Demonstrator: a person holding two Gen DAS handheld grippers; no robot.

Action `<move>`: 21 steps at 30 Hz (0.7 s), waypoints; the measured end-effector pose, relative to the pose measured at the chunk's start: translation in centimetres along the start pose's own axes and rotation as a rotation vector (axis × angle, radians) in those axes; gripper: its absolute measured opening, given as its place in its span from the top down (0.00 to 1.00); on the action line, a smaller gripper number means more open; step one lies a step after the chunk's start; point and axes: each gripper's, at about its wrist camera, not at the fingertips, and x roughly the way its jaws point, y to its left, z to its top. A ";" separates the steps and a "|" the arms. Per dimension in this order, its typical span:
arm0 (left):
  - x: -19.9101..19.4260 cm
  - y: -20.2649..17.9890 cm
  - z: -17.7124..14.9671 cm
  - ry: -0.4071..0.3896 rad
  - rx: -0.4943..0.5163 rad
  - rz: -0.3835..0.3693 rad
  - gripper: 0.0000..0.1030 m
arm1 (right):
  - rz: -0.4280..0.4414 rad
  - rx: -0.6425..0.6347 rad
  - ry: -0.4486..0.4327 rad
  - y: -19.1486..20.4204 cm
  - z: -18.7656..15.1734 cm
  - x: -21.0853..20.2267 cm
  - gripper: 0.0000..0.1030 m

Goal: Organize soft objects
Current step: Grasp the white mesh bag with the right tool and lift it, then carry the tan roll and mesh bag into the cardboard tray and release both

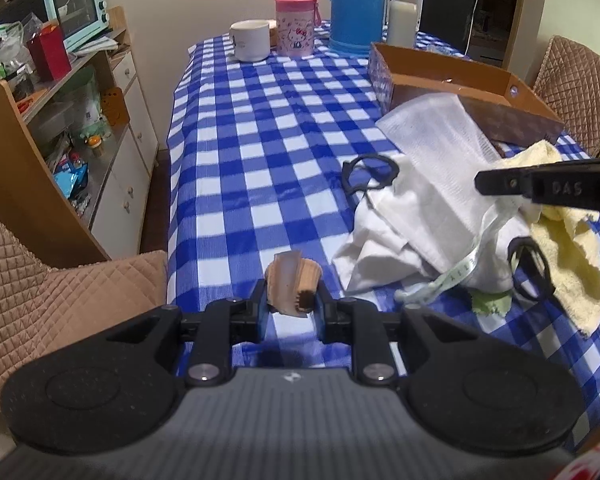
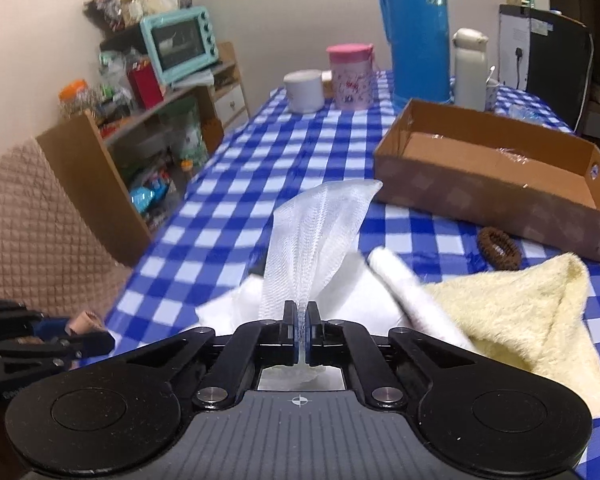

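Note:
My left gripper (image 1: pixel 290 300) is shut on a tan sponge-like roll (image 1: pixel 292 286) above the checked tablecloth's near edge. My right gripper (image 2: pixel 300 316) is shut on a white mesh cloth (image 2: pixel 320 236) and lifts it out of a pile of white cloths (image 1: pixel 412 208); it shows in the left wrist view (image 1: pixel 540 188) at the right. A yellow towel (image 2: pixel 520 316) lies to the right of the pile, also in the left wrist view (image 1: pixel 568 248). An open cardboard box (image 2: pixel 496 168) stands beyond, also in the left wrist view (image 1: pixel 452 80).
Black hair bands (image 1: pixel 370 172) and a measuring tape (image 1: pixel 456 272) lie by the pile, a brown hair tie (image 2: pixel 498 254) by the box. A white mug (image 1: pixel 250 40), pink cup (image 1: pixel 296 26), blue thermos (image 2: pixel 416 36) and white bottle (image 2: pixel 470 70) stand at the far end. Shelf (image 1: pixel 60 120) left; padded chairs on both sides.

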 end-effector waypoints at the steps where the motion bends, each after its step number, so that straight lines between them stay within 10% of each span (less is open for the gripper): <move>1: -0.1 -0.2 0.3 -0.004 0.004 -0.001 0.80 | 0.001 0.010 -0.012 -0.2 0.2 -0.5 0.98; 21: 1.4 -9.2 9.0 -0.082 0.117 -0.087 0.80 | -0.082 0.100 -0.150 -12.0 5.1 -7.8 0.98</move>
